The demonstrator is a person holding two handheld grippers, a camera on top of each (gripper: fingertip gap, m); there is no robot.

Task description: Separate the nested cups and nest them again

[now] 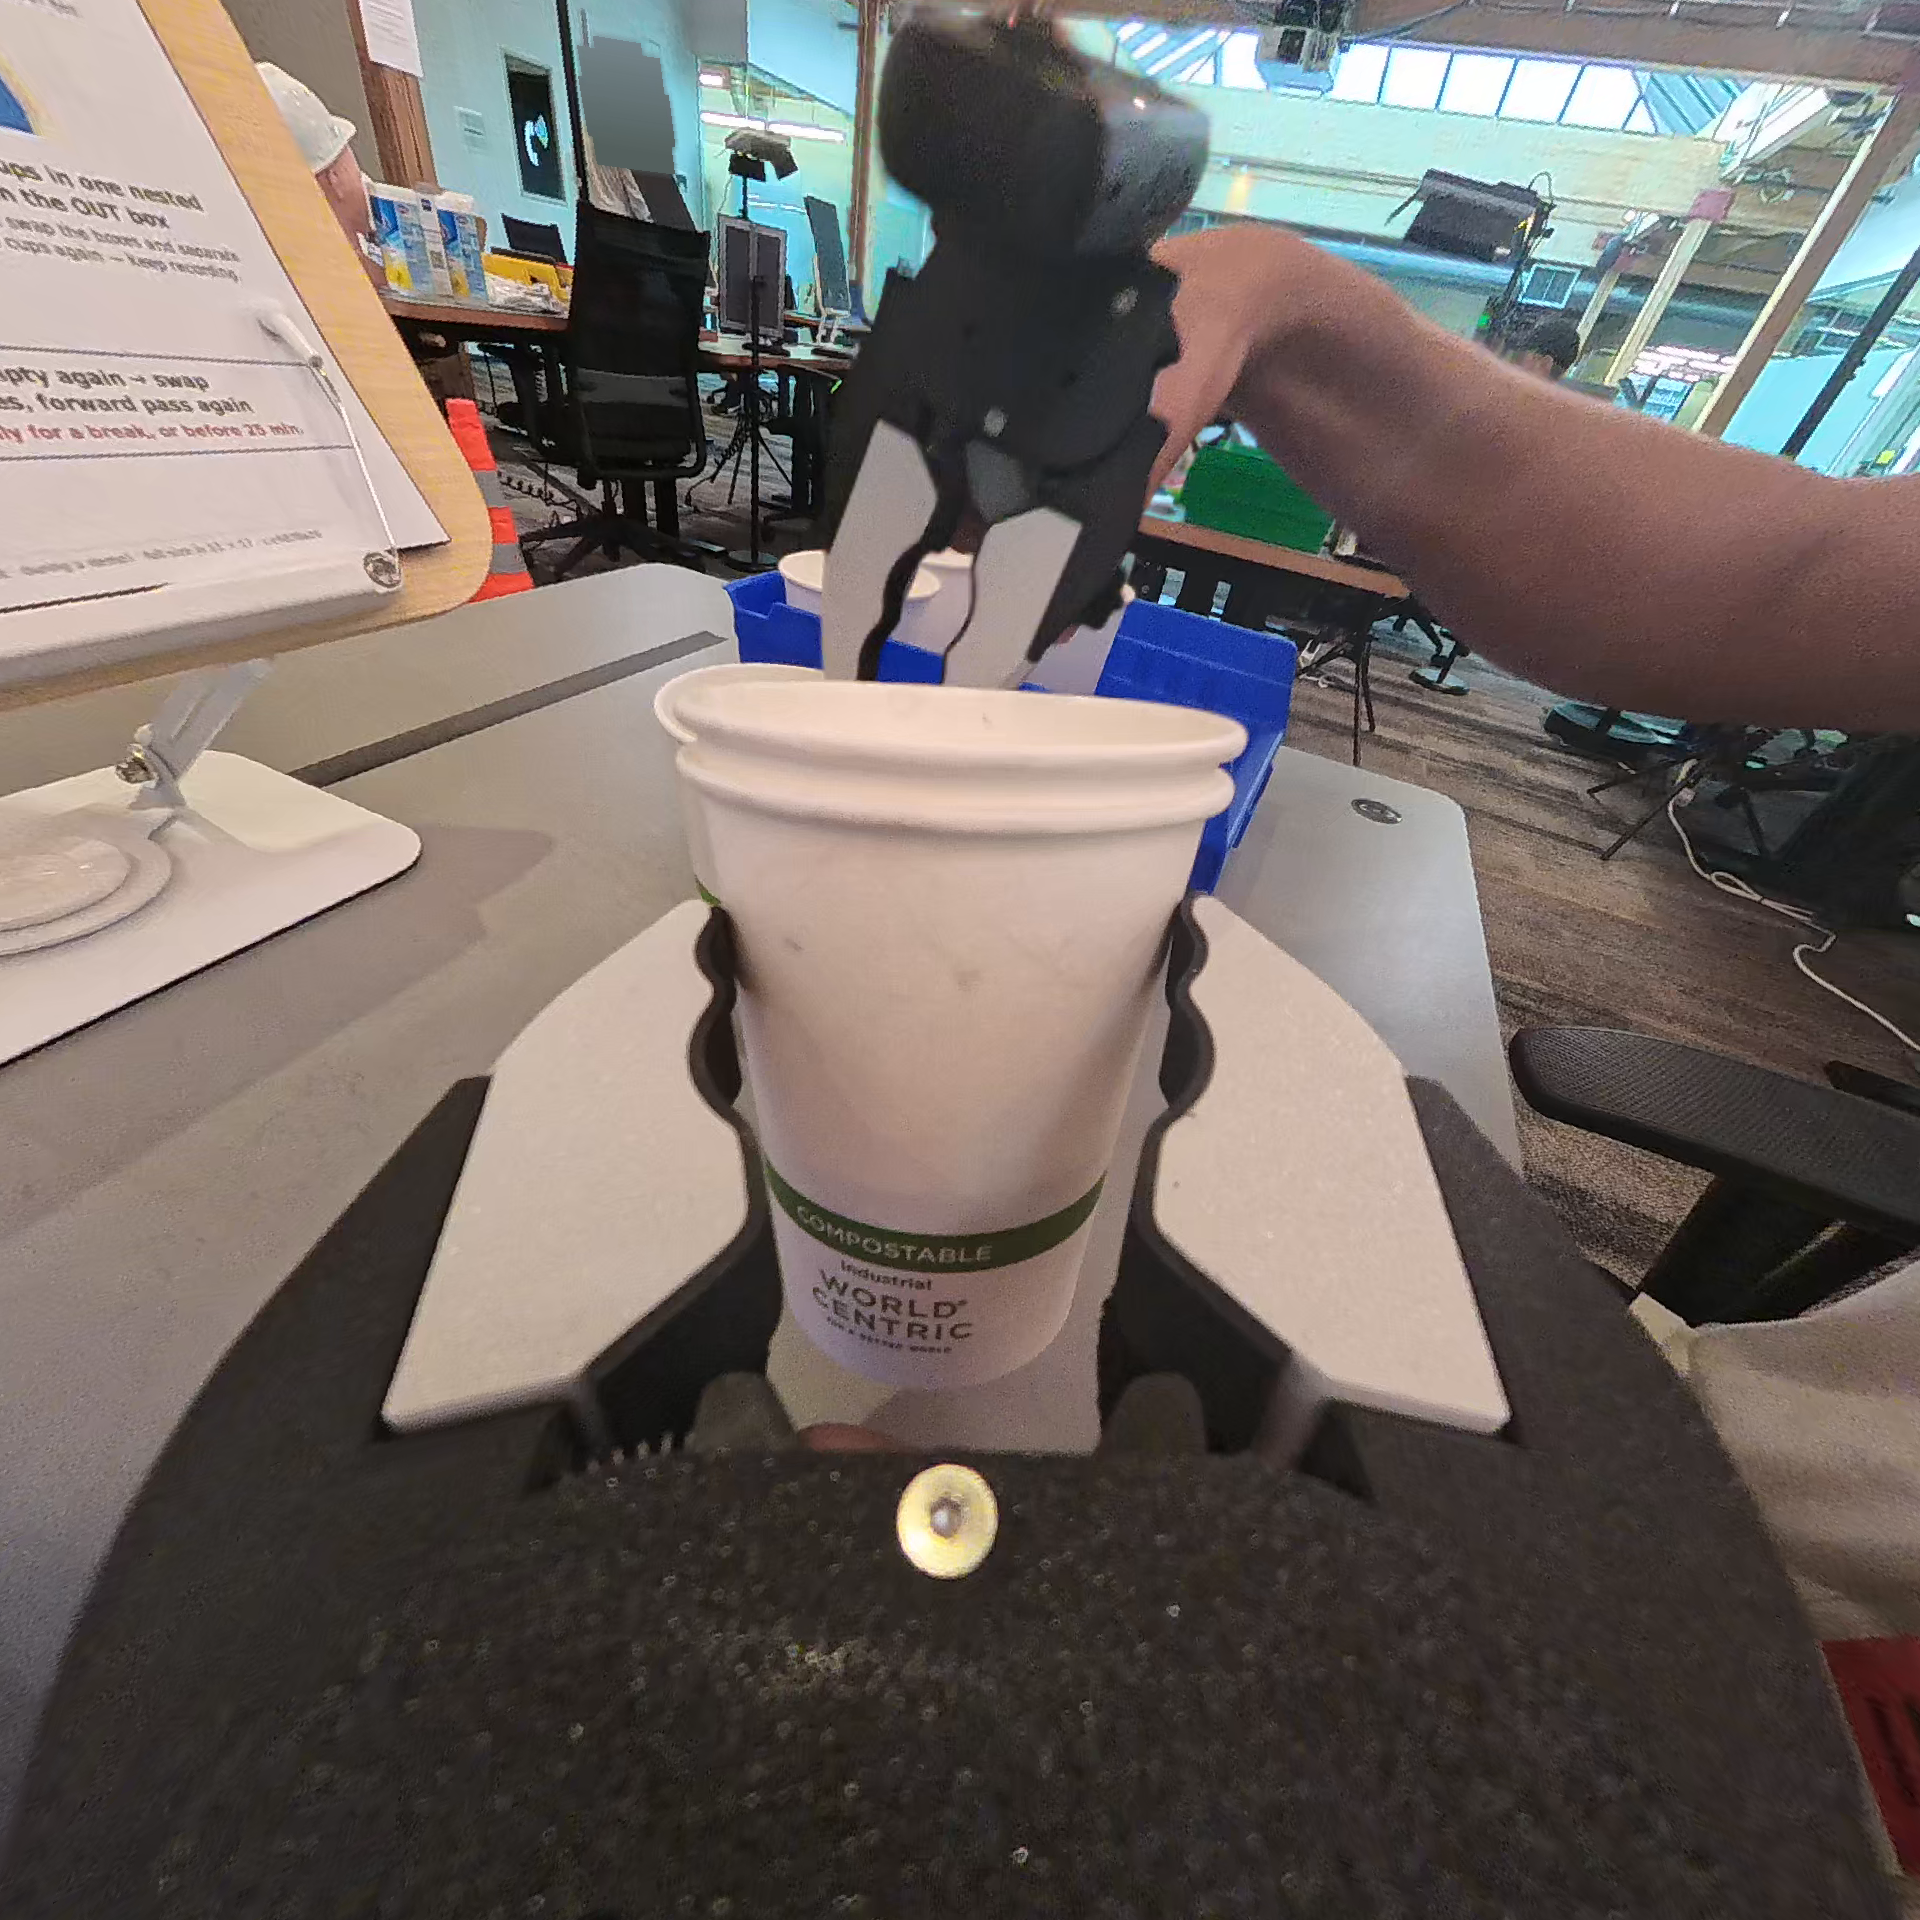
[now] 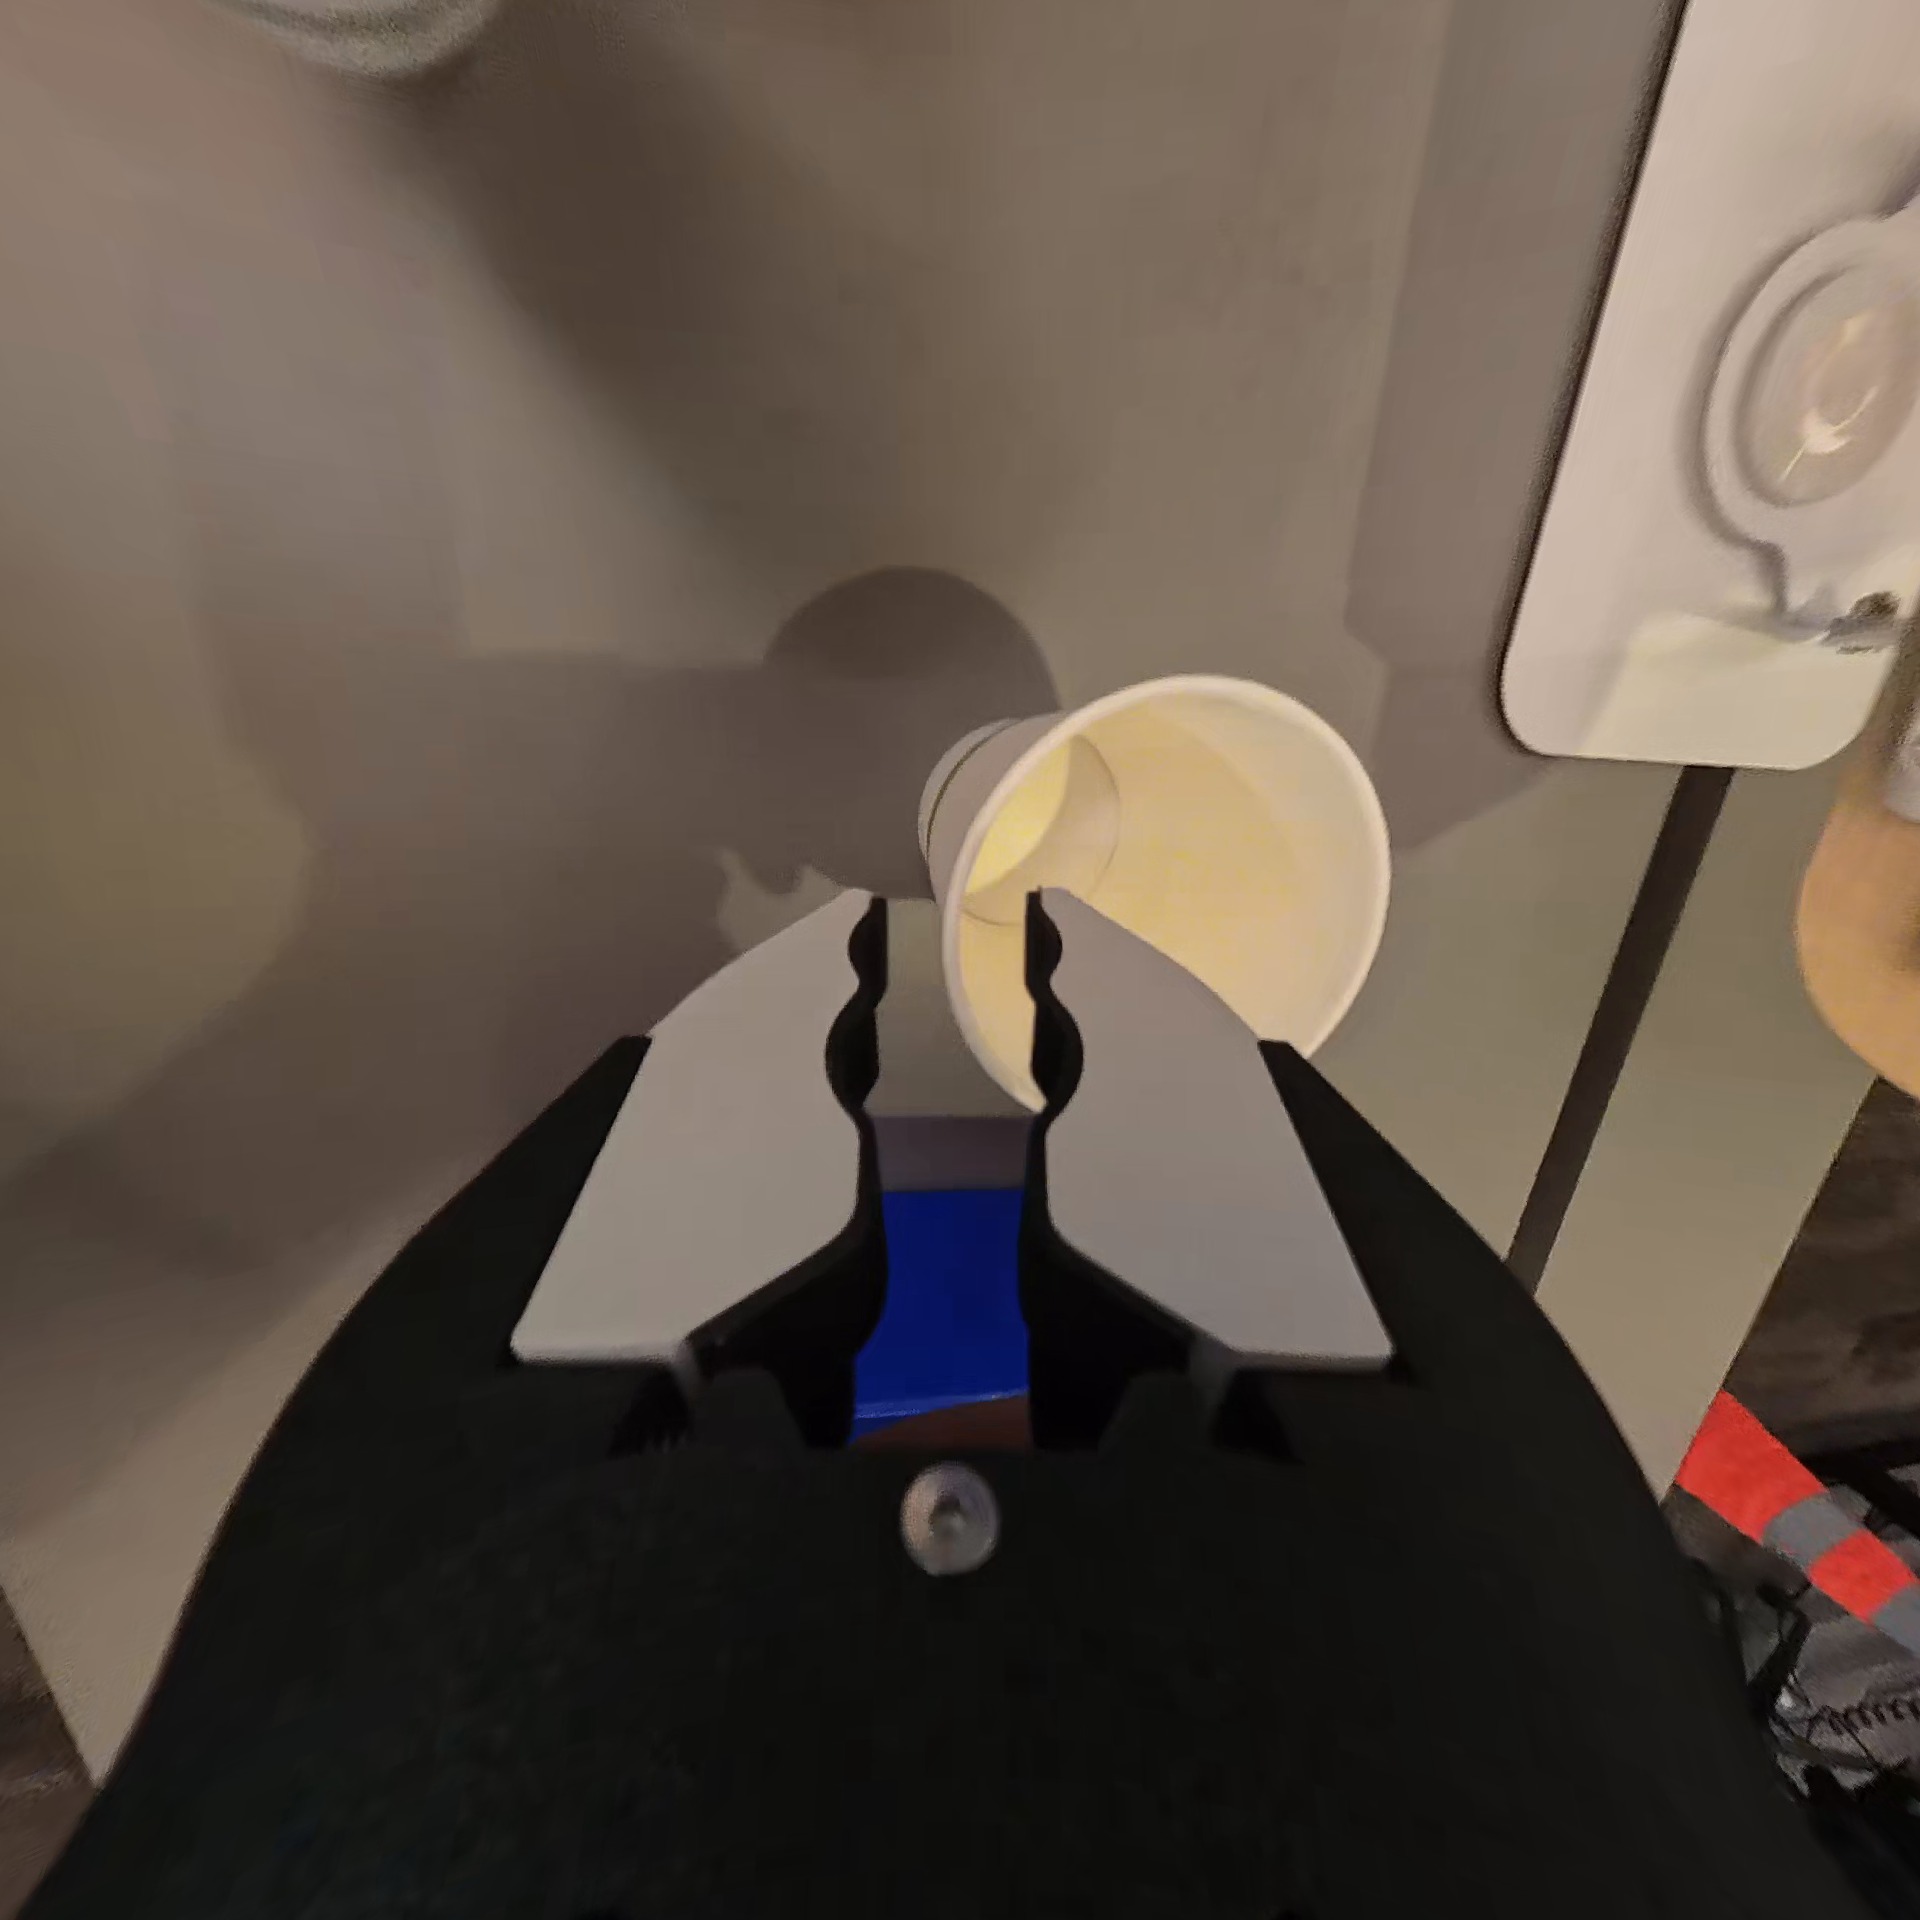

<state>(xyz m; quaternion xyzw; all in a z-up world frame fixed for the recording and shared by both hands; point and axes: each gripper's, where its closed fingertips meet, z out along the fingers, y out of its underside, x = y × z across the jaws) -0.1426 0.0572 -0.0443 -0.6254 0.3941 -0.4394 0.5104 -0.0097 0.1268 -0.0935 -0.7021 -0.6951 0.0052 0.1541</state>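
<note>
Nested cups (image 1: pixel 951 997) between left jaws

The nested cups (image 1: pixel 951 997) at centre frame are showing matt white paper, lightly scuffed; the left hand-held gripper (image 1: pixel 951 1023) is looking like grainy black plastic with smooth pale finger plates (image 1: pixel 582 1174) and a shiny metal screw (image 1: pixel 947 1520). The surface (image 1: pixel 312 1091) is appearing smooth matt grey, the bin (image 1: pixel 1195 665) behind glossy blue plastic

Grey table (image 1: pixel 1351 883) carries a white stand base (image 1: pixel 208 883) at its left. Blue bin (image 1: pixel 1195 665) sits behind that base, rightward. Orange cone (image 1: pixel 488 499) stands beyond the table.
</note>
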